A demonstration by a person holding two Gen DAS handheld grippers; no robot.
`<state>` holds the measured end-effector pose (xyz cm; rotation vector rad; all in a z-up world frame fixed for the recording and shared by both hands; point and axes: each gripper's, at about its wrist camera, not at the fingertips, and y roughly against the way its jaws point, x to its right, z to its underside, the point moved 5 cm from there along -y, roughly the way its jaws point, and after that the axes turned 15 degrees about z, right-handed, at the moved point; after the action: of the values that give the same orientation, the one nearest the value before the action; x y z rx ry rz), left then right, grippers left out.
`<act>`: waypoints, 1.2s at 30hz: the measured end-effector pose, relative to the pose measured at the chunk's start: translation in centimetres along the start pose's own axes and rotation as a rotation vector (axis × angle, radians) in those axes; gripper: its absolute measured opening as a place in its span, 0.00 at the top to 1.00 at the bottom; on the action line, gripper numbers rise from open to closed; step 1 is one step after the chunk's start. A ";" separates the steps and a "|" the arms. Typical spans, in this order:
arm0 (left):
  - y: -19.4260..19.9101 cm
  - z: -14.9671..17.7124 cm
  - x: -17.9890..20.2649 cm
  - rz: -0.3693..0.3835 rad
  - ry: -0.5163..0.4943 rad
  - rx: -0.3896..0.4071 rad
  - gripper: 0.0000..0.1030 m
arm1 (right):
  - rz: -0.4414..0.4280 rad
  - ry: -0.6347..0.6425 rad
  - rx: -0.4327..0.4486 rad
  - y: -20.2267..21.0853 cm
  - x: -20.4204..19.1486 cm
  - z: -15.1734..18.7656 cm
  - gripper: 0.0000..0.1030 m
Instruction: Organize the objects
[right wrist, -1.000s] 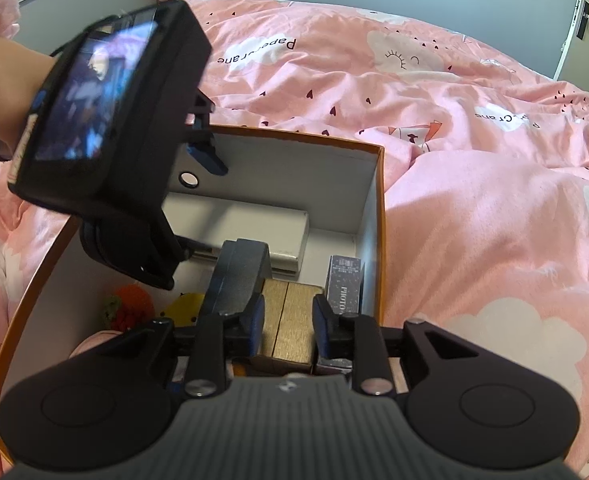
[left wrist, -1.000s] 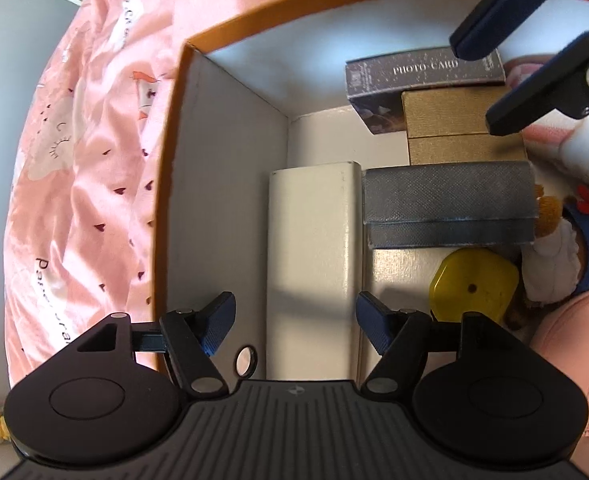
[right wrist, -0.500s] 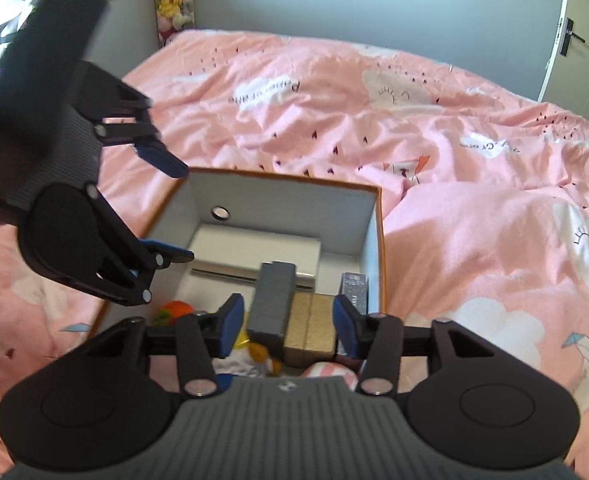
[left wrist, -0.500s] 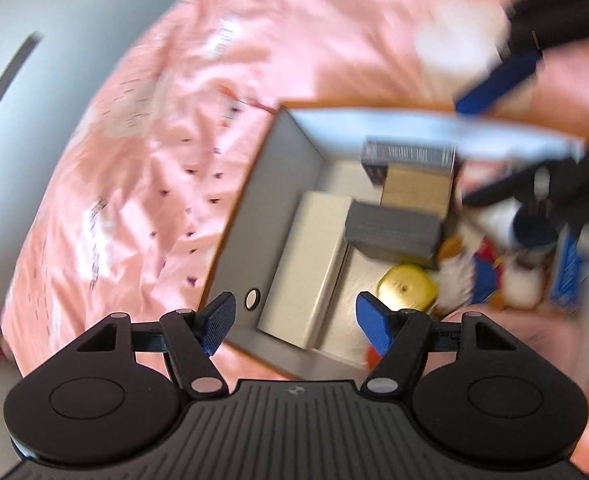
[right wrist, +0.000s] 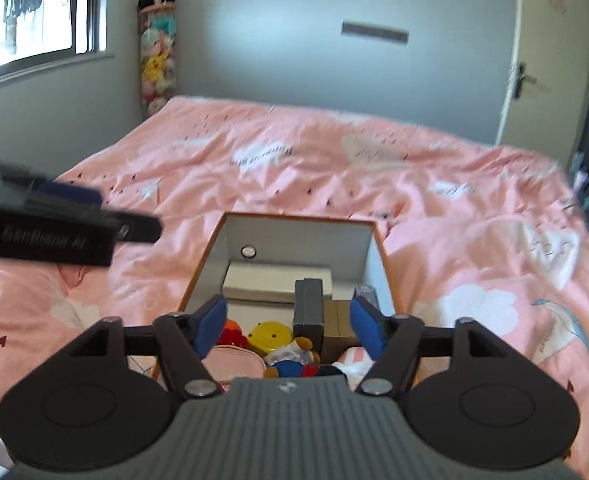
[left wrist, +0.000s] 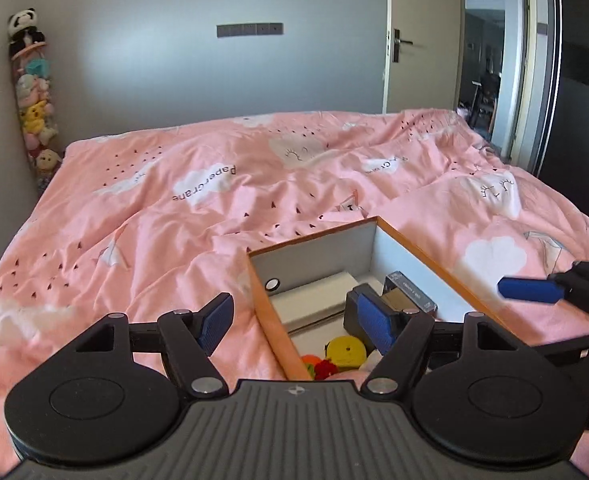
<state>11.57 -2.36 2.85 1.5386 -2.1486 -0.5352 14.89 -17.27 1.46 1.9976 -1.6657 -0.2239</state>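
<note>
both grippers point(left wrist: 294, 322) point(right wrist: 288, 320) lifted (spread, empty), box point(right wrist: 298, 226) below

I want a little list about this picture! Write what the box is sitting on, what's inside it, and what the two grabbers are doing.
box: orange-edged box, open, on pink bedding
inside: white case, grey case, gold box, yellow disc, plush toys
left gripper: jaws open, empty, over the box's near-left corner
right gripper: jaws open, empty, above the box
corner: stack of plushies
</note>
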 end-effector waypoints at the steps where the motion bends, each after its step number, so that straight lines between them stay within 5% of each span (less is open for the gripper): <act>1: 0.4 0.7 -0.1 -0.021 -0.002 0.006 0.19 | 0.024 -0.010 0.014 0.6 -0.1 0.4 0.29; 5: 1.7 3.4 -0.9 -0.090 0.061 0.046 0.17 | 0.106 -0.050 0.027 2.1 -0.8 2.1 0.28; 21: 2.5 7.6 -1.4 -0.023 0.132 0.096 0.15 | 0.200 -0.098 -0.050 2.0 -3.0 5.0 0.23; 36: 1.6 8.6 -2.1 -0.059 0.163 0.007 0.13 | 0.191 -0.079 -0.061 1.7 -3.6 5.4 0.22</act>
<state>6.12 0.57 -3.67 1.5958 -1.9911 -0.4065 10.15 -15.54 -3.04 1.7929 -1.8628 -0.2833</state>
